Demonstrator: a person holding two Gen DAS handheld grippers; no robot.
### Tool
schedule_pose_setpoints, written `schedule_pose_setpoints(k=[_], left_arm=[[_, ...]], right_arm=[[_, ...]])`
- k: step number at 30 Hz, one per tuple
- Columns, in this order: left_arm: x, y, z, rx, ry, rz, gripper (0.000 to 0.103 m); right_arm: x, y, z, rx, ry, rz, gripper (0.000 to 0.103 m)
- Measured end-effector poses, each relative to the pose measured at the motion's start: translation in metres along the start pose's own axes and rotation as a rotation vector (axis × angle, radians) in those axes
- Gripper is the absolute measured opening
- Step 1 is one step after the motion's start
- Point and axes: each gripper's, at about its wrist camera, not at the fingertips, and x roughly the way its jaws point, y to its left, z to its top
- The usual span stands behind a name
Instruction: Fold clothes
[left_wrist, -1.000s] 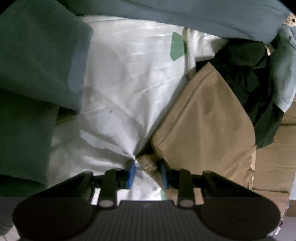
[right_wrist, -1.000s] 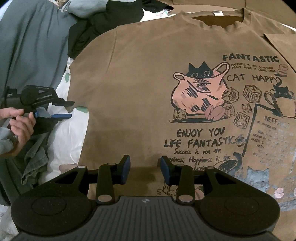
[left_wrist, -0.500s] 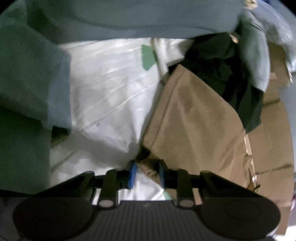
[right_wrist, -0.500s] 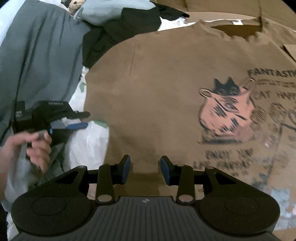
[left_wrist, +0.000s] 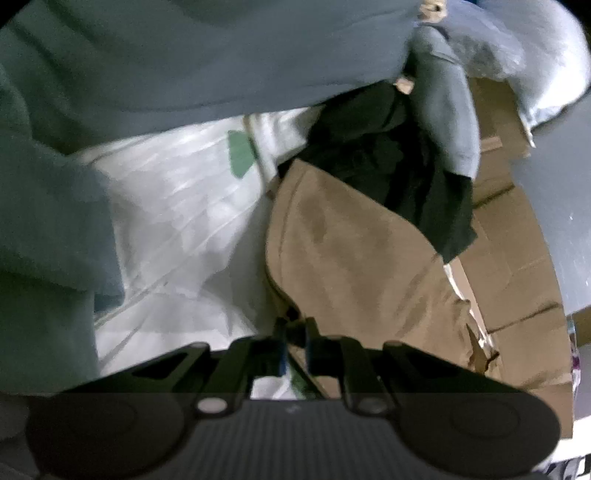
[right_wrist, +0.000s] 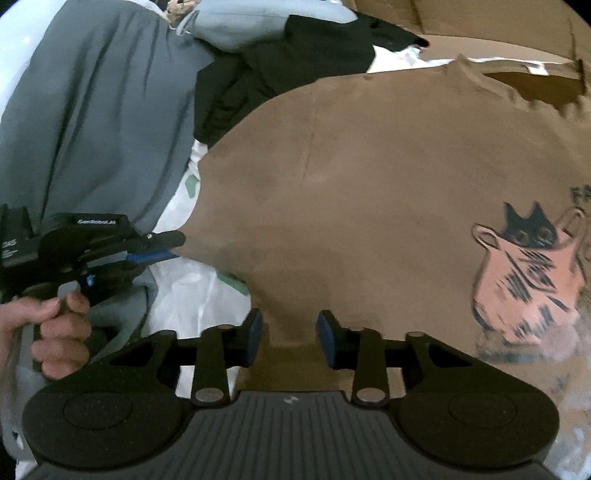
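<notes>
Left tool (left_wrist: 294, 341) closed on brown shirt (left_wrist: 343, 254) corner | lifted

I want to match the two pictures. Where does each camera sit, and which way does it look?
Left wrist: behind the left tongs, looking down at the brown shirt sleeve edge they pinch.
Right wrist: behind the right tongs, looking across the shirt; a hand shows.
Shared: shirt, left tongs, white sheet.

Right gripper (right_wrist: 289, 334): black ribbed body, blue pads, silver pivot screws. Left gripper (right_wrist: 162, 247): black, white lettering, blue pads.
</notes>
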Motion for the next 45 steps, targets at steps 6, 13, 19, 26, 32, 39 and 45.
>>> schedule_pose_setpoints(k=[6, 13, 19, 26, 32, 39, 45], left_arm=[[-0.010, -0.015, 0.006, 0.044, -0.018, -0.036, 0.009], [-0.017, -0.032, 0.010, 0.082, -0.012, -0.053, 0.009], [-0.019, -0.045, 0.005, 0.114, 0.003, -0.083, 0.008], [-0.015, -0.059, -0.006, 0.167, 0.037, -0.132, 0.007], [-0.014, -0.066, -0.015, 0.182, 0.060, -0.154, 0.007], [-0.008, -0.081, -0.031, 0.237, 0.089, -0.181, 0.007], [-0.004, -0.079, -0.032, 0.230, 0.067, -0.151, 0.007]], right_arm=[[0.021, 0.006, 0.015, 0.013, 0.022, 0.045, 0.011], [0.037, 0.009, 0.024, 0.008, 0.055, 0.070, 0.009], [0.056, 0.013, 0.027, -0.005, 0.109, 0.075, 0.009], [0.069, 0.010, 0.022, 0.001, 0.131, 0.072, 0.009], [0.075, 0.002, 0.021, 0.027, 0.124, 0.082, 0.011], [0.074, -0.009, 0.016, 0.072, 0.104, 0.116, 0.010], [0.050, -0.005, 0.016, 0.045, 0.053, 0.167, 0.011]])
